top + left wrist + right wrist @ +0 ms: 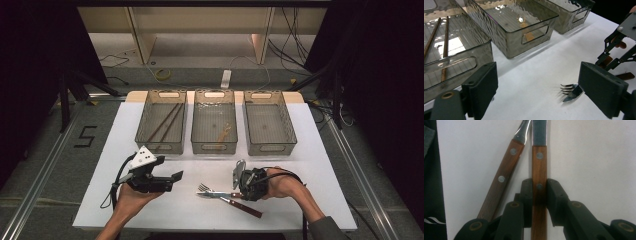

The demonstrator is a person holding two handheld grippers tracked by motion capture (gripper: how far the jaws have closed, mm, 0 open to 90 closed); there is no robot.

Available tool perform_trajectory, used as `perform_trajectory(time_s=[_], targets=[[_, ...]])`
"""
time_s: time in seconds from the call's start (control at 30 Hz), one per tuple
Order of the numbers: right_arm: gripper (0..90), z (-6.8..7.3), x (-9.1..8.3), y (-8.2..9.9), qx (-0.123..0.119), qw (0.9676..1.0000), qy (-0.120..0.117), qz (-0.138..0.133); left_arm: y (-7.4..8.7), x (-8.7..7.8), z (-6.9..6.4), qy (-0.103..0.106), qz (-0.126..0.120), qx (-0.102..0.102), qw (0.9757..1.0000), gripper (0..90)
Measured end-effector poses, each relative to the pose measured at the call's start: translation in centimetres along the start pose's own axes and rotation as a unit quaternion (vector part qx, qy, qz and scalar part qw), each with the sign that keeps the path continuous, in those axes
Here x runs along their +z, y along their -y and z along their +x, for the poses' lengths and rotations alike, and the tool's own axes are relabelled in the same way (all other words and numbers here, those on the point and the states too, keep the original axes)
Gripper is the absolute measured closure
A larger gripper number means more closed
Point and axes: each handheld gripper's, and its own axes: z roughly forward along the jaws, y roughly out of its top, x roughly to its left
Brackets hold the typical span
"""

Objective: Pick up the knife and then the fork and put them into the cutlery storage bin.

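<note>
A: High view. Right tool (243, 186) sits low over the white bench (300, 150), on the handles of a knife (220, 195) and a fork (235, 202); blade and tines lie to its left. Left tool (167, 179) is held off the bench, well left of the cutlery, nothing in it. Three bins (214, 127) stand beyond both tools.

B: Left gripper view?

A: Left tool (536, 87) jaws wide apart, empty. Fork tines (567, 88) and knife tip (573, 93) lie on the bench just inside its right jaw. Bins ahead and to its left; the nearest holds chopsticks (445, 47). Right tool (619, 50) shows at far right.

B: Right gripper view?

A: Right tool (539, 192) pads press both sides of the knife handle (539, 167), gripping it. The fork handle (501, 180) lies just left of the jaws, angled, outside the grip. Both run straight ahead of the tool, flat on the bench.
</note>
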Motion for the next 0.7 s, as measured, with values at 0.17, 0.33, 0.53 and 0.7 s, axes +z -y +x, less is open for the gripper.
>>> perform_trajectory(time_s=[0.17,0.33,0.53,0.7], targets=[[76.6,0.1,0.0,0.1,-0.001,1.0000,-0.004,-0.001,0.0,0.0,0.0,0.000,0.000,-0.001,1.0000,15.6],[76.7,0.0,-0.5,0.3,0.003,0.9998,-0.011,-0.013,0.0,0.0,0.0,0.001,0.001,-0.002,1.0000,15.6],[76.7,-0.2,-0.9,0.5,0.006,0.9996,-0.006,-0.028,0.0,-0.1,0.0,0.000,0.000,-0.001,1.0000,15.6],[76.7,-0.3,-1.5,0.8,0.022,0.9986,0.003,-0.048,0.0,-0.1,0.1,-0.001,-0.003,-0.002,1.0000,15.6]])
